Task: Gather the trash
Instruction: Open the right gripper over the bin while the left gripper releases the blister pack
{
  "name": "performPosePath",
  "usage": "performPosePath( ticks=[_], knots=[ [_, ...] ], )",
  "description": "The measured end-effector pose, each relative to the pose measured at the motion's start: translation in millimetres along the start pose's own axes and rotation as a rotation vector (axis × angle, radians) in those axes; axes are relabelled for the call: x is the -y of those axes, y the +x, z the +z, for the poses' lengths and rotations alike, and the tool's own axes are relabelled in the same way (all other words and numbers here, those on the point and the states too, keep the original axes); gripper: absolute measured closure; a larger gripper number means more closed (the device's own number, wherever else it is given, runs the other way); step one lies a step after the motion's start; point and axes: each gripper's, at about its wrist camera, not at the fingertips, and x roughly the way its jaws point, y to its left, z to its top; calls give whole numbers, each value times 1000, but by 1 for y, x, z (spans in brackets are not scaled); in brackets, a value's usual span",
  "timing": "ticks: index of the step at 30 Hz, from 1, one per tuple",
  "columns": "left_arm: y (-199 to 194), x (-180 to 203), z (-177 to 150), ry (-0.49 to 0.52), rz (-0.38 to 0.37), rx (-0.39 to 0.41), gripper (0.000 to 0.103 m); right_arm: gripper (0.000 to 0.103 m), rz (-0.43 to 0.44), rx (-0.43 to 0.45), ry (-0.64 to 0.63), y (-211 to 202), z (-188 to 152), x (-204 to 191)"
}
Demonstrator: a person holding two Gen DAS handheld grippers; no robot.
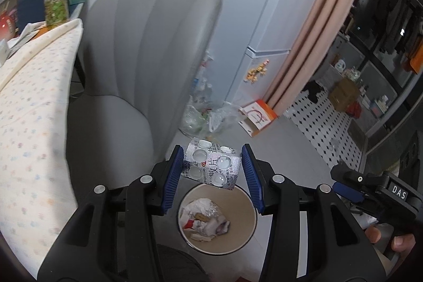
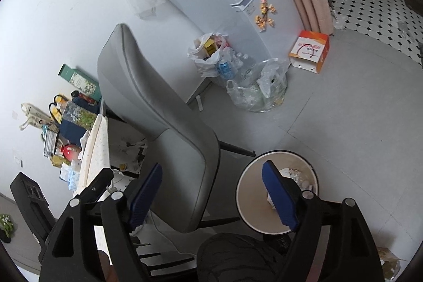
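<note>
A silver pill blister pack point(image 1: 212, 163) sits between the blue pads of my left gripper point(image 1: 213, 171), right above a round beige trash bin point(image 1: 242, 210) that holds crumpled paper and wrappers. There are gaps between the pack and both pads, so the jaws stand open around it. My right gripper point(image 2: 211, 198) is open and empty, held over the chair seat and the bin point(image 2: 248, 192). The right gripper also shows at the right edge of the left wrist view point(image 1: 370, 189).
A grey chair point(image 1: 148, 49) stands left of the bin, beside a table with a floral cloth point(image 1: 34, 107). Clear plastic bags of bottles point(image 2: 253, 86) and an orange-white box point(image 2: 309, 50) lie on the floor by the white fridge point(image 1: 264, 4). A pink curtain point(image 1: 325, 17) hangs at right.
</note>
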Motion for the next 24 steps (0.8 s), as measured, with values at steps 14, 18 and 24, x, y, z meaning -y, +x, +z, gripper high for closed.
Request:
performPosePath(
  ticks=[14,18,24],
  knots=[
    [27,47,-10,43,-108,-72,45,25,-50,43,62,-20,13,40],
    [21,40,-9,20,-117,-42,15,25,-48,38,66,-17,12,42],
    [17,29,-9,-10,-96,-40,12,24,-45,28,55,-12,10,36]
  ],
)
